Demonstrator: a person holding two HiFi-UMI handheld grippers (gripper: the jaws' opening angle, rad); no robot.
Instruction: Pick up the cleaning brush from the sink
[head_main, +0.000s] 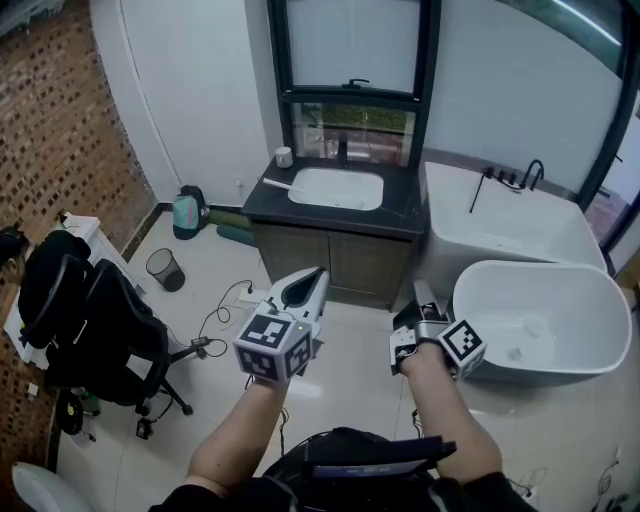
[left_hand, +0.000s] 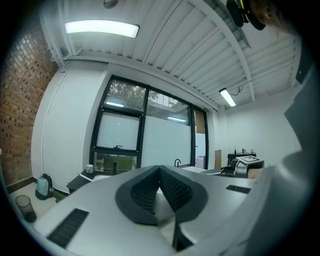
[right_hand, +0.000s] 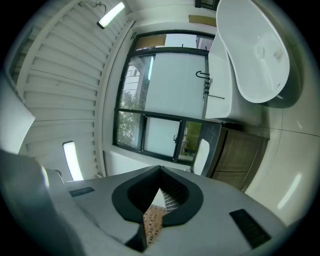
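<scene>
The white sink (head_main: 335, 189) is set in a dark vanity top under the window, far ahead of both grippers. A thin white stick, seemingly the cleaning brush (head_main: 278, 184), lies on the counter at the basin's left rim; it is too small to make out its head. My left gripper (head_main: 318, 272) is held level in mid-air, pointing at the vanity, its jaws shut with nothing in them (left_hand: 160, 168). My right gripper (head_main: 421, 290) hovers to the right, rolled on its side, its jaws also shut and empty (right_hand: 160, 168). Its view shows the sink (right_hand: 201, 156) sideways.
A white cup (head_main: 284, 157) and a black faucet (head_main: 343, 150) stand on the vanity. An oval white bathtub (head_main: 540, 320) is at the right with a second white tub (head_main: 510, 225) behind it. A black office chair (head_main: 95, 320), a waste bin (head_main: 165, 268) and floor cables (head_main: 215, 325) are at the left.
</scene>
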